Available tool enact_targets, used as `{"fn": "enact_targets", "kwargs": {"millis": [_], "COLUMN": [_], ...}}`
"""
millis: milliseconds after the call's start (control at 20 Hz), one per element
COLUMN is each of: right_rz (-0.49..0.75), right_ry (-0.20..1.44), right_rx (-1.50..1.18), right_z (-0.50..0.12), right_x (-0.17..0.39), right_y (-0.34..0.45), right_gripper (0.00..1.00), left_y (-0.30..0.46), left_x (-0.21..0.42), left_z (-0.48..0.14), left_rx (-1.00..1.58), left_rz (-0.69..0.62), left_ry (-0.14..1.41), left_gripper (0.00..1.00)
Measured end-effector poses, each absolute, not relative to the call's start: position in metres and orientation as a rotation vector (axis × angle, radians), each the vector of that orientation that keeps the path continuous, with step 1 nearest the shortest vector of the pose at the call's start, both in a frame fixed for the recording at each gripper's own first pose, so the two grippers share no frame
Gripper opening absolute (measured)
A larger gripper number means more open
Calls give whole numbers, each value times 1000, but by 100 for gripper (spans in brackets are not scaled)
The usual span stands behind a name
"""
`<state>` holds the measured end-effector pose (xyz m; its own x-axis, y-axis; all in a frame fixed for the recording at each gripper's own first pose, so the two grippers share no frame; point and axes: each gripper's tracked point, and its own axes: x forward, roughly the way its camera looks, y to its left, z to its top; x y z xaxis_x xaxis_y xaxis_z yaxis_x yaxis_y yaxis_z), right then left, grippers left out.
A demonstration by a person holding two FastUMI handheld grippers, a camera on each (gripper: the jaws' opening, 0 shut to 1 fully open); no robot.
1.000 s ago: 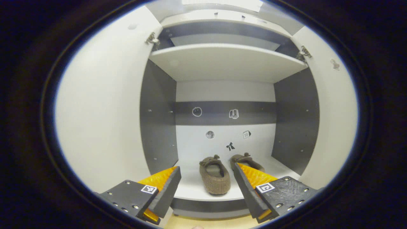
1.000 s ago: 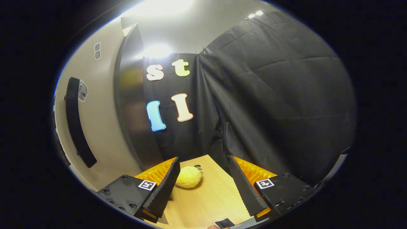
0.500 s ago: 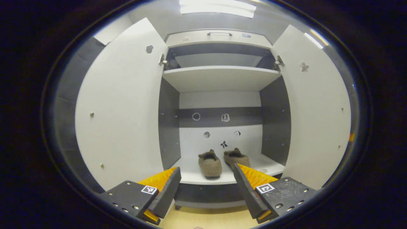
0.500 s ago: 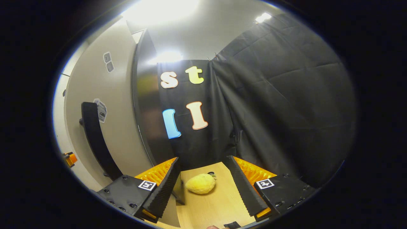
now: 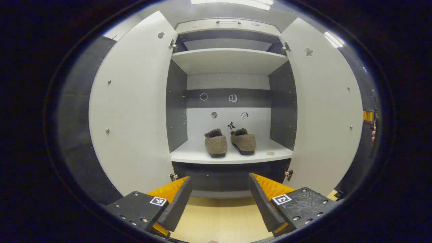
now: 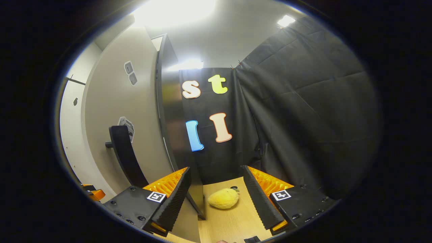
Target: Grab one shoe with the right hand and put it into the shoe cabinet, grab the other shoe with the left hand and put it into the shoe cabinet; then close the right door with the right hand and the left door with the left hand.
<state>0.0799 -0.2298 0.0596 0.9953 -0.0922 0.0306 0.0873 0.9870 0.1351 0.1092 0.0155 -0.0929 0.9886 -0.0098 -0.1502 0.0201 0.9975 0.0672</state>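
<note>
In the left gripper view two brown slippers (image 5: 216, 145) (image 5: 243, 141) stand side by side on the lower shelf (image 5: 270, 156) of the white shoe cabinet. Both doors stand wide open, the left door (image 5: 131, 108) and the right door (image 5: 324, 108). My left gripper (image 5: 218, 195) is open and empty, well back from the cabinet and low near the floor. The right gripper (image 6: 216, 192) is open and empty too, beside the outer face of the right door (image 6: 111, 101), next to its black handle (image 6: 126, 155).
A yellow plush toy (image 6: 223, 198) lies on the wooden floor (image 6: 229, 222) ahead of the right gripper, near the black cloth wall (image 6: 303, 111). An upper shelf (image 5: 229, 57) and a top drawer (image 5: 228, 24) sit above the slippers. A hand with another gripper shows at the far right (image 5: 370, 121).
The left gripper has pulled back out of the cabinet, so the slippers look smaller and both doors come into full sight. The right gripper has swung along the right door, bringing its handle closer.
</note>
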Motion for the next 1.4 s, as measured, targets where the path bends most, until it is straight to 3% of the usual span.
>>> {"fn": "enact_targets", "kwargs": {"millis": [50, 250, 300, 500, 650, 750, 1400], "right_rz": [-82, -80, -91, -124, -147, -145, 10], "right_ry": [-40, -50, -47, -37, -38, -34, 19], "right_rx": [149, 150, 139, 152, 138, 147, 177], "right_z": [63, 75, 74, 73, 72, 70, 61], "right_x": [79, 73, 76, 71, 66, 66, 88], "right_y": [-224, -210, -212, -204, -198, -189, -90], "right_gripper": [98, 97, 97, 97, 97, 97, 98], "left_y": [17, 28, 31, 44, 47, 43, 48], "left_x": [110, 105, 105, 106, 103, 102, 93], "left_z": [-95, -96, -95, -98, -99, -100, -96], "left_rx": [70, 31, 17, 34, 44, 41, 20], "left_rz": [-12, 14, 25, 69, 51, 31, 25], "left_ry": [157, 165, 163, 166, 166, 174, 169], "left_gripper": [96, 96, 100, 96, 100, 96, 96]}}
